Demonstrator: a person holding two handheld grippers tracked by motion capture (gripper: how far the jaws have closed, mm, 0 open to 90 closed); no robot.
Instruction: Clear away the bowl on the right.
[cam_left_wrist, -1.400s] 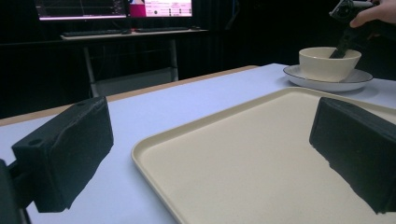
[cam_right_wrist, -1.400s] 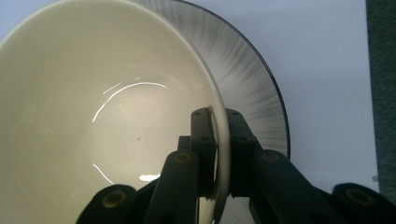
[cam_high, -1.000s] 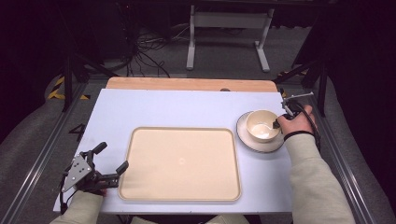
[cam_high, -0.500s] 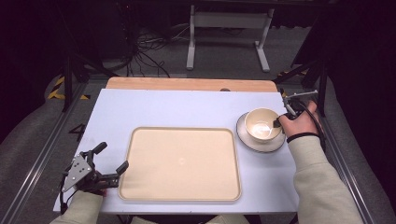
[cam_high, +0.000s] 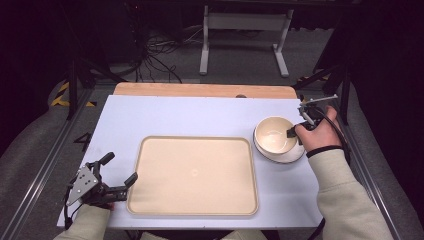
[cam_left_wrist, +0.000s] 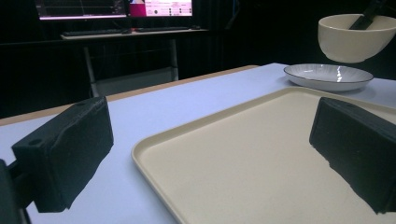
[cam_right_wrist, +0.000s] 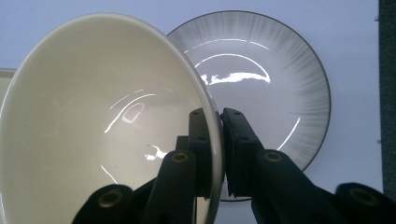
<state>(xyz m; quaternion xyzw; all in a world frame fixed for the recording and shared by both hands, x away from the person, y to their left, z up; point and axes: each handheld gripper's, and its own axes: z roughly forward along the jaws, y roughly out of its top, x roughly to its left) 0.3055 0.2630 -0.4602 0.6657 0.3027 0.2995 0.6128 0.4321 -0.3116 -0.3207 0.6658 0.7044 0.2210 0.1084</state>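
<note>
Now the right tool (cam_right_wrist: 219, 154) is clenched on the bowl (cam_high: 275, 135) rim, lifting it off the plate (cam_left_wrist: 327, 76), prob. for the tray (cam_high: 192, 175), w/ the left tool (cam_high: 117, 175) released by the tray edge.

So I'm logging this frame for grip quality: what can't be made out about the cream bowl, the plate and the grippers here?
- Cream ceramic bowl: left side cut off by the right gripper view's edge.
- Grey-rimmed white plate: left part hidden behind the bowl in the right gripper view.
- Right gripper: too small in the high view to see the pads.
- Left gripper: the person's hand under its plate is hidden in the high view.
</note>
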